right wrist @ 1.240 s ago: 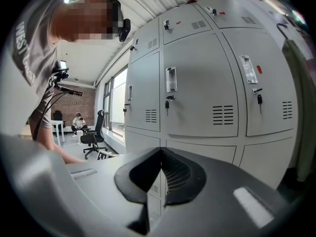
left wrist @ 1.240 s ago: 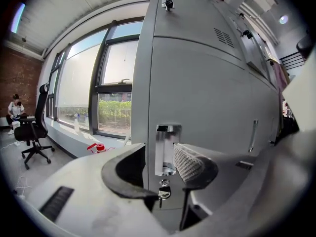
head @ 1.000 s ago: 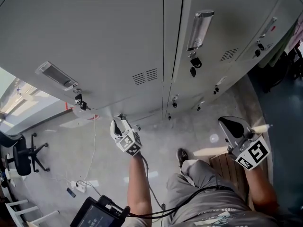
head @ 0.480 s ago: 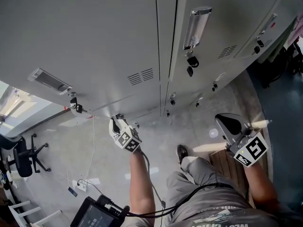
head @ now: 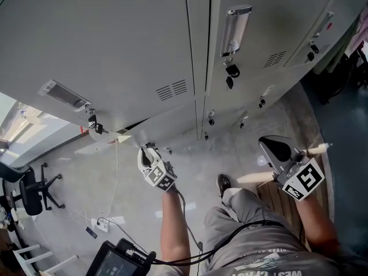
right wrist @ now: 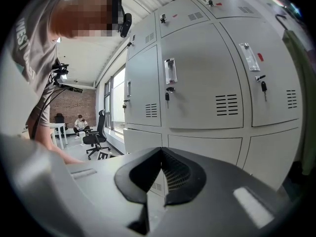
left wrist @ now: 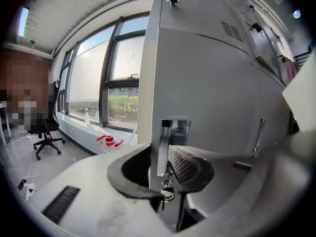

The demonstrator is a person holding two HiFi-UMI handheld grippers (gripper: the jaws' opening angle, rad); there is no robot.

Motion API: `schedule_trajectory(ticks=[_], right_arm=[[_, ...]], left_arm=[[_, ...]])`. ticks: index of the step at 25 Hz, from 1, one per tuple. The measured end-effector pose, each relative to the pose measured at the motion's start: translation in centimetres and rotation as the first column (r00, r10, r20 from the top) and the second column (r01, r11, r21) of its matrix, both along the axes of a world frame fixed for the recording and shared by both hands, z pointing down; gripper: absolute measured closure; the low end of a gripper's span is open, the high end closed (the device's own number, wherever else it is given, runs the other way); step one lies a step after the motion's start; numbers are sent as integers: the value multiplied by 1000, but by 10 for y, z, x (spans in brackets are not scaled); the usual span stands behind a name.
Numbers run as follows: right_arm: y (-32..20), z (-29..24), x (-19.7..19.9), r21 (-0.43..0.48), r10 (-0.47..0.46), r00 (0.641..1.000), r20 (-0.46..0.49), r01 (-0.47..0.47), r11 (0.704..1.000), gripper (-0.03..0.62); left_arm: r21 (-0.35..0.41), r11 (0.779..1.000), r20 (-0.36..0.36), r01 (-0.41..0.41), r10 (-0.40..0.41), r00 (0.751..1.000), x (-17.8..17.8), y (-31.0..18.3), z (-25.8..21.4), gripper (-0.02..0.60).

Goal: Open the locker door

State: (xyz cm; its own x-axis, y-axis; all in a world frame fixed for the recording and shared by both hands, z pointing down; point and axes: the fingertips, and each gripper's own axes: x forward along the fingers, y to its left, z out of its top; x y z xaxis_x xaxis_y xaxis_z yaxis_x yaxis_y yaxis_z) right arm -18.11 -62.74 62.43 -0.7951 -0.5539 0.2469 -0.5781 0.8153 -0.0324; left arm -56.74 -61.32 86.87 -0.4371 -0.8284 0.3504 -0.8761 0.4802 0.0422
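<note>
Lockers (head: 115, 33) in grey steel are filling the far part of the head view, with a pale floor (head: 75, 177) spreading out nearer. At centre left, the left tongs (head: 149, 153) are reaching up to the locker door (head: 169, 125) in the nearer row. The door's far edge is standing slightly out from the bank, and a dark gap (head: 135, 123) is showing along it. The right tongs (head: 275, 148) are hanging well off to the right, apart from the lockers.

In the left gripper view, the left tongs (left wrist: 165, 157) are gripping narrowly on the metal handle (left wrist: 166, 147) at the left edge of the locker door (left wrist: 207, 93). One pad is lying on each side of the handle, the jaws having just been closing from a wider spread. A key (left wrist: 167, 194) is hanging just below the handle. Windows (left wrist: 123, 88) are showing to the left.

In the right gripper view, the right tongs (right wrist: 162, 172) are sitting closed, tips meeting, with nothing between them. They are facing the bank of lockers from a distance. An office chair (right wrist: 94, 137) is standing far off on the left.
</note>
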Motion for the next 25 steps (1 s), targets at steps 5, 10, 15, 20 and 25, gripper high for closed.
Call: schedule_trajectory(ticks=[5,10,15,20,25], right_arm=[[5,-1,3,1,9,1000,6,-9,1000,599],[13,-4,4,-1,8,1000,10,-8,1000,599],[21,-10,4,-4,6,1000,10,-6,1000,599],[30,-16,5,-6,1,1000,10,-1,1000,599],[39,-26,6,-8,-2,1000,20,3,1000,599]], left_arm=[[-6,1000,0,-20,20,1000,16,22,0,465],[-22,999,0,-46,46,999,34,44,0,472],[-42,997,4,-60,60,998,42,57,0,505],[-70,993,22,-93,95,995,48,66,3,526],[-90,990,15,-111,113,993,54,81,-4,528]])
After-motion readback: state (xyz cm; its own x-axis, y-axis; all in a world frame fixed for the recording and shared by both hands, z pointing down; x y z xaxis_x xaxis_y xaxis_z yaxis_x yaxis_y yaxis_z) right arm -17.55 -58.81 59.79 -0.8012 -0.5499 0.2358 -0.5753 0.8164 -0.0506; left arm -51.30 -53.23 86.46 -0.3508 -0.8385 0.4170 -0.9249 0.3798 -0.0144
